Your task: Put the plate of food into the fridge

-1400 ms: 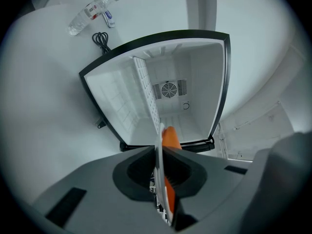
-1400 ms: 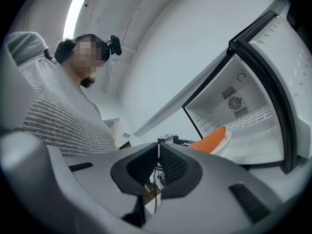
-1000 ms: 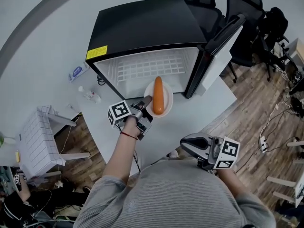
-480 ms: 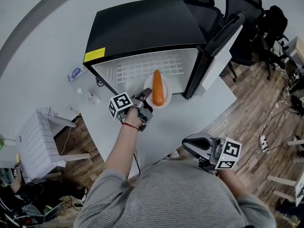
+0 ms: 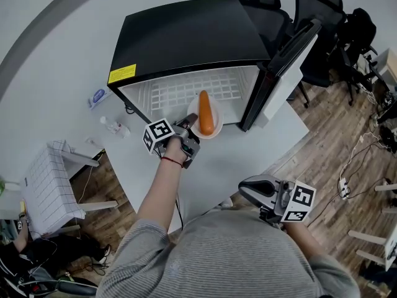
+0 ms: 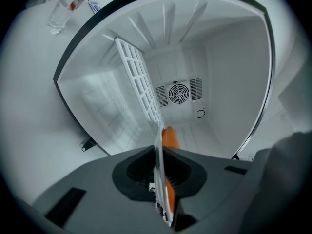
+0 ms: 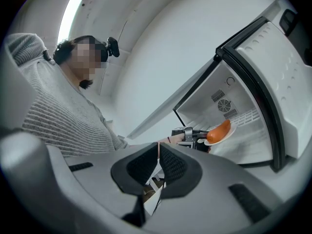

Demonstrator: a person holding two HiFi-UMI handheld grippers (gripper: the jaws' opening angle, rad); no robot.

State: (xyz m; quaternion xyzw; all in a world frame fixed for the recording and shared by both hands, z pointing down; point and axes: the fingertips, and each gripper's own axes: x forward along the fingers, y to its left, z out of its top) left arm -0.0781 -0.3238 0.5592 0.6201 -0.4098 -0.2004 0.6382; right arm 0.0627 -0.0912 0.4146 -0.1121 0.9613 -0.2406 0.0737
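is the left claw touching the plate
Touching. The left gripper view shows the rim of the plate pinched edge-on in the left claw, with no gap.

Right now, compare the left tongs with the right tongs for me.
The left tongs are clamped on the rim of the plate carrying a sausage; the right tongs are shut on nothing. The left tongs reach to the open fridge's mouth; the right tongs hang back by the person's torso. Both carry a square-marker cube.
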